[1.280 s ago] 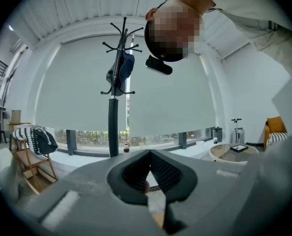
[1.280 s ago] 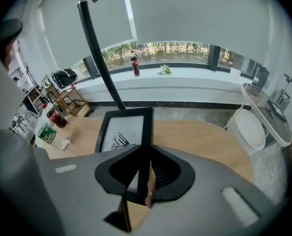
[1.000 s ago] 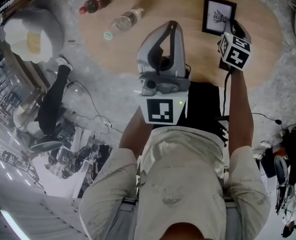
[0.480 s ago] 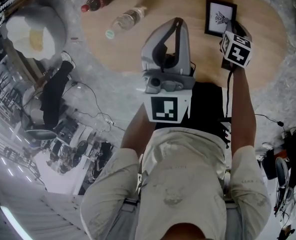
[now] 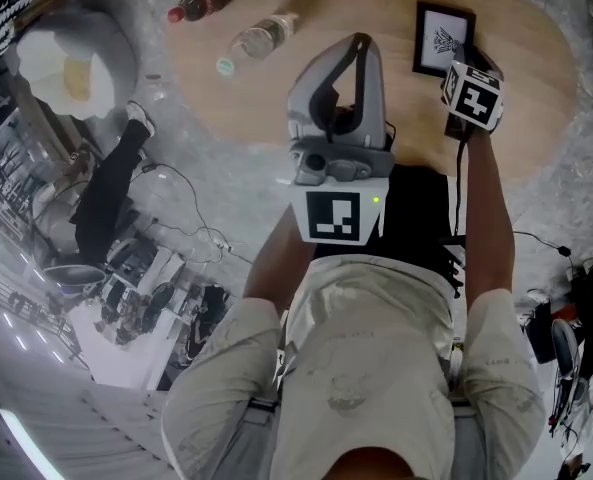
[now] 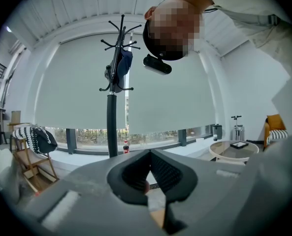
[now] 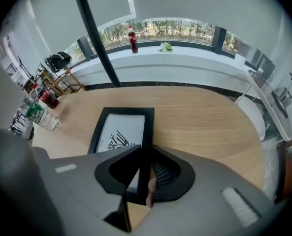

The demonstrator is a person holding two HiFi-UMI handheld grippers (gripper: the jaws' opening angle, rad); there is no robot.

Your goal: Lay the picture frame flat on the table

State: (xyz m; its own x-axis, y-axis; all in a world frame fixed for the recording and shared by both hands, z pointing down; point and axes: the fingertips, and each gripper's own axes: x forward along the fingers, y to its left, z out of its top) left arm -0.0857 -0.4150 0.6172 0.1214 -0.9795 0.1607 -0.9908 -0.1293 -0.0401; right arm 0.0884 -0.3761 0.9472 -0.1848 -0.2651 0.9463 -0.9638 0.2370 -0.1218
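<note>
Right arm stretched forward over the wooden table (image 5: pixel 326 13), right gripper (image 5: pixel 464 60) pointing steeply down. Its jaws are clamped on the right-hand rail of the picture frame (image 5: pixel 443 38), near the frame's close corner. The frame sits at the table's right part, face up, with a black border and a line drawing inside; cannot tell whether it rests fully flat. Left gripper (image 5: pixel 356 48) held roughly level in front of the chest, jaws pressed together, nothing between them. Two bottles lie on their sides at the table's left end: a clear bottle (image 5: pixel 256 38) with a green cap, and a cola bottle (image 5: pixel 194 6) with a red cap, holding dark drink.
</note>
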